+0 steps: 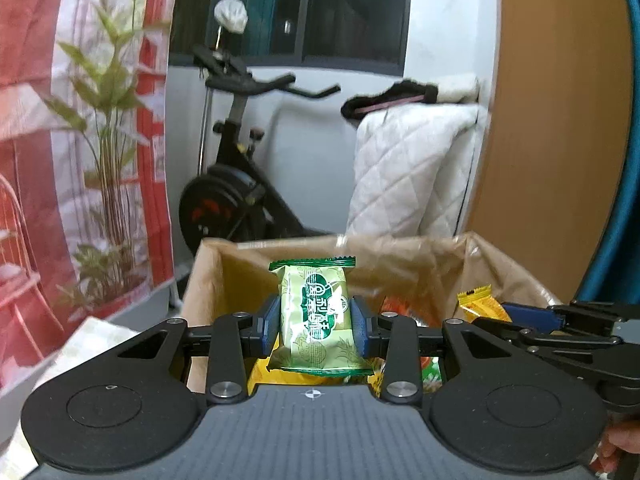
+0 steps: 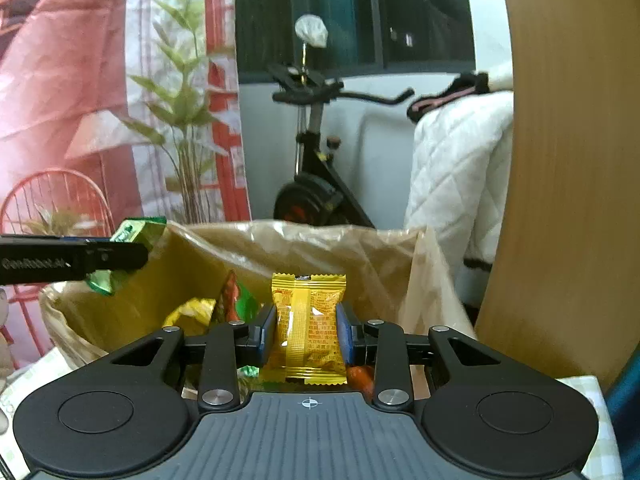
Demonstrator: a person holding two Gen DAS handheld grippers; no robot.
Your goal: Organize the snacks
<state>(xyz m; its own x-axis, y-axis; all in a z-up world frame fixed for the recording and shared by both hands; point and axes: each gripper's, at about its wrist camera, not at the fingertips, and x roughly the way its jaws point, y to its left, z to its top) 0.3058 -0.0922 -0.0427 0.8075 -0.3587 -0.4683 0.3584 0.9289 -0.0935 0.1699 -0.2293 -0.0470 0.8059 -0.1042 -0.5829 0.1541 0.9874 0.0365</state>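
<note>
Two grippers hang side by side above an open lined box, each clamping a snack packet between its fingers. The left gripper holds its packet upright over the box's left part; the right gripper holds another packet over the right part. More snacks lie inside the box. Behind it stand an exercise bike, a plant to its left and a quilt to its right.

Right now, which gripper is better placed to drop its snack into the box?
Right, slightly. The right gripper holds its yellow packet above the snacks inside the box; the left gripper holds the green packet nearer the box's left edge.
</note>
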